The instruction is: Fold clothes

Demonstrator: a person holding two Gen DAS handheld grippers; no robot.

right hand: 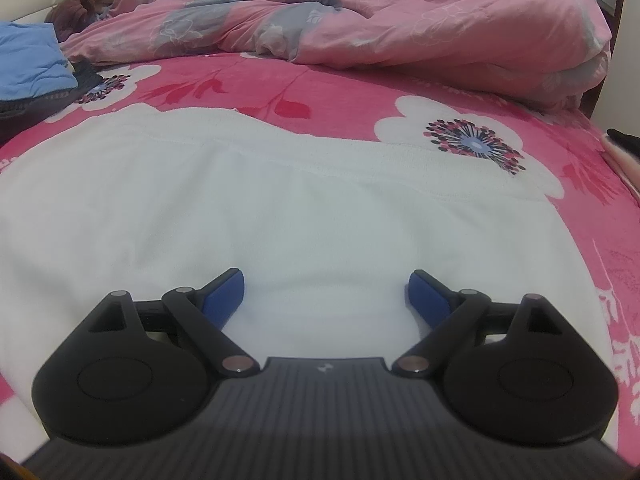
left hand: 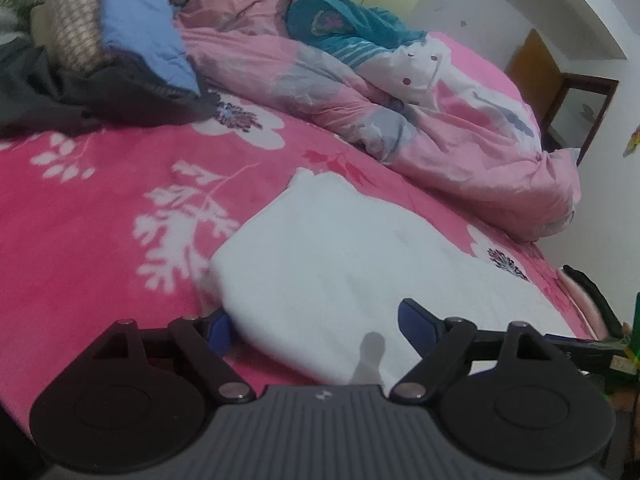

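While over white garment, both grippers' fingers spread wide, gripping nothing.

Left wrist view is kinda soft all over. The left gripper body covers the near edge of the white garment, and its left fingertip is half hidden behind the linkage. The pile of clothes at upper left runs off frame. In the right wrist view the garment runs past the left edge.
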